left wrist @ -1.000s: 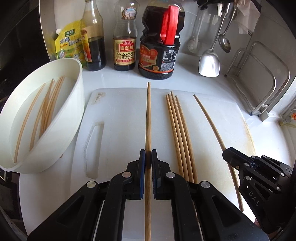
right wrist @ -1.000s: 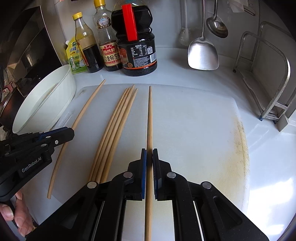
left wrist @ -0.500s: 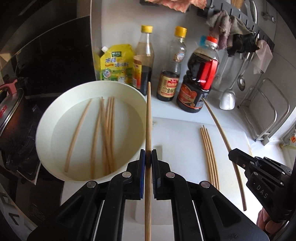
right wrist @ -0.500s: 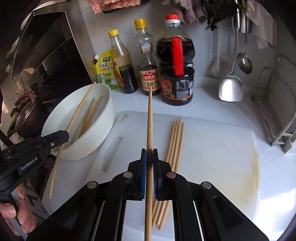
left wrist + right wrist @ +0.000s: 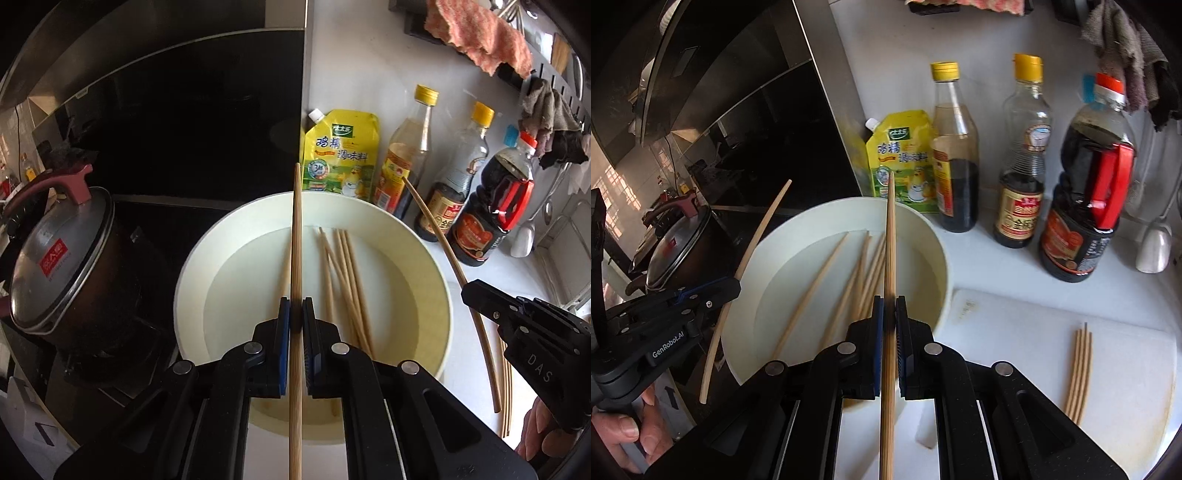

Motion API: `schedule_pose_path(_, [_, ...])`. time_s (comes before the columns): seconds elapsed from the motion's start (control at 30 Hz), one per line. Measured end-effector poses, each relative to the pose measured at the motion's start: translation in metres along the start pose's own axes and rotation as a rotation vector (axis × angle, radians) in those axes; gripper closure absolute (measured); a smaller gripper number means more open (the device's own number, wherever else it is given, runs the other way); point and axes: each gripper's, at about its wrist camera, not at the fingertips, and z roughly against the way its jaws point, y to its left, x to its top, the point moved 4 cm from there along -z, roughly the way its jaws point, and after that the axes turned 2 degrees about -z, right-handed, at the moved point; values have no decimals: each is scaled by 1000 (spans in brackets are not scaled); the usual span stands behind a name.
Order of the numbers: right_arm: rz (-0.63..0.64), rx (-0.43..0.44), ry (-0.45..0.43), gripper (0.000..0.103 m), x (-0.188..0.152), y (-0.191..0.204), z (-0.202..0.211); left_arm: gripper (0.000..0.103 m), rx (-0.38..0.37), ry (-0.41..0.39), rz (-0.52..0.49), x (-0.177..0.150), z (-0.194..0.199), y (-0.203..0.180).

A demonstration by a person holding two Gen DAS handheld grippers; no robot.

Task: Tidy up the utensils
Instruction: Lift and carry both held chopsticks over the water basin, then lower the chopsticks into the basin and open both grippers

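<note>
My left gripper (image 5: pixel 295 312) is shut on a wooden chopstick (image 5: pixel 296 236) and holds it over the white bowl (image 5: pixel 441 284). The bowl holds water and several chopsticks (image 5: pixel 345 273). My right gripper (image 5: pixel 889 308) is shut on another chopstick (image 5: pixel 890 240), also above the bowl (image 5: pixel 934 240). Each gripper shows in the other's view: the right one (image 5: pixel 471 293) with its chopstick (image 5: pixel 443 243) at the bowl's right rim, the left one (image 5: pixel 733 286) with its chopstick (image 5: pixel 753 240) at the bowl's left rim. Three chopsticks (image 5: pixel 1079 369) lie on the white cutting board (image 5: pixel 1015 332).
A pressure cooker (image 5: pixel 55 266) stands on the dark stove left of the bowl. A yellow seasoning pouch (image 5: pixel 338 151) and three sauce bottles (image 5: pixel 955 155) stand along the wall behind. A spatula (image 5: pixel 1154 247) hangs at the right.
Both grippers have lifted their chopsticks off the cutting board and carried them left, from over the board to above the bowl of water.
</note>
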Motion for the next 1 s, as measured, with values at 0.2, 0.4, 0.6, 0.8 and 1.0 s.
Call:
schedule_pose_path(0.2, [-41,7,59,97,5,15,-41,96,-22,53,-17,5,-35,16])
schedule_pose_path(0.4, [-77,-21,122,97,0,17,-70,96,-58,107,-16,5,-65,18])
schedule_pose_path(0.6, [-102,-47,167,97,-7,14,-87,95,-72,141,-30,2,-84,15])
schedule_pose_path(0.8, [-117,-65,180,96,-10,12,-96,95,-79,179,-39,-3,-98,15])
schedule_pose_path(1.0, [-113,-75,179,96,-9,14,-98,94,-81,198,-12,-6,-101,22])
